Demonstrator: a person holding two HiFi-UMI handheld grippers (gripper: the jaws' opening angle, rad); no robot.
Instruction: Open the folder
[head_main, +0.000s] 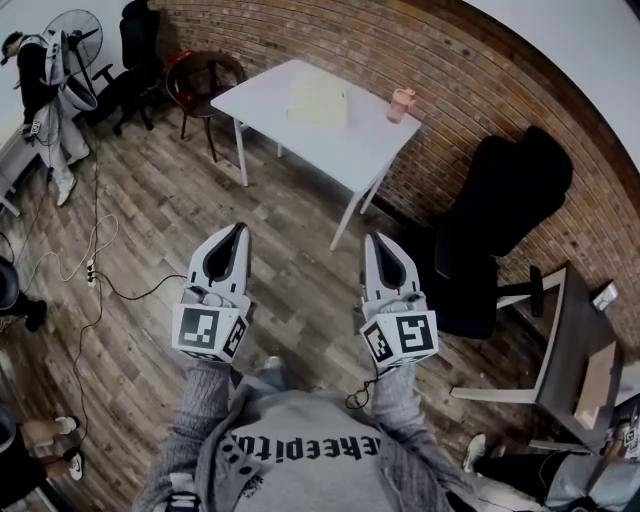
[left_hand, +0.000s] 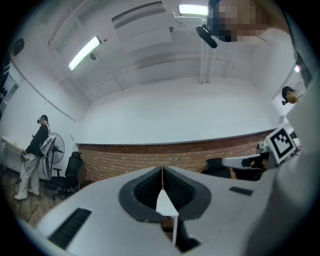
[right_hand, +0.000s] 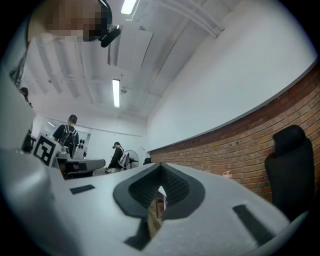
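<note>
A pale yellow folder lies closed on a white table across the room, far ahead of both grippers. My left gripper is held out at waist height over the wooden floor, its jaws shut with nothing between them. My right gripper is beside it, also shut and empty. In the left gripper view the closed jaws point at the brick wall, and a sliver of the white table shows below the tip. The right gripper view shows its jaws meeting at the tip.
A pink cup stands on the table's right end. A black office chair is right of the table, and a desk is at the far right. A red chair, a fan, a person and a floor cable are at the left.
</note>
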